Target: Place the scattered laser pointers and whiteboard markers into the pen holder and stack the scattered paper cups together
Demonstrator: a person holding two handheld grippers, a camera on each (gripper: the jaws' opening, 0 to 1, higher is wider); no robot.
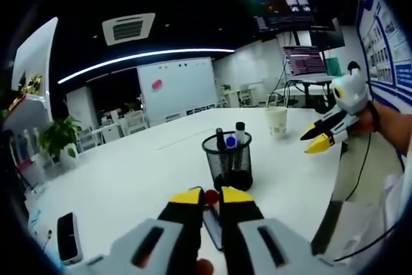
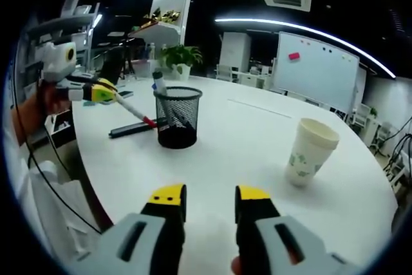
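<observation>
1. Left gripper [image 1: 205, 199]: jaws drawn close, pinching a red-tipped marker [image 1: 211, 198]. In the right gripper view the same gripper [image 2: 111, 96] comes in from the left, and the marker [image 2: 138, 113] runs out from its jaws as a long white barrel, red tip foremost.
2. Key relation: the marker's long axis slants down toward the pen holder [image 2: 177, 118]. The red tip sits just beside the holder's near-left wall, below its rim, not over the mouth. Cannot tell if it touches the mesh.
3. The pen holder [image 1: 228, 159] stands upright on the white bench [image 2: 257, 133], straight ahead of the left gripper, with several markers [image 1: 239, 134] already standing in it.
4. Judgement: the tip must rise above the rim and the barrel swing nearer to upright before it can drop in. The left gripper is by far the nearer one.
5. Right gripper [image 2: 209, 199]: jaws spread, holding nothing, hovering above the bench well short of the holder.
6. Paper cups [image 2: 310, 151]: stacked, upright, to the right of the holder and well apart from it.
7. A dark flat bar [image 2: 132, 129] lies on the bench left of the holder; too unclear to identify.
</observation>
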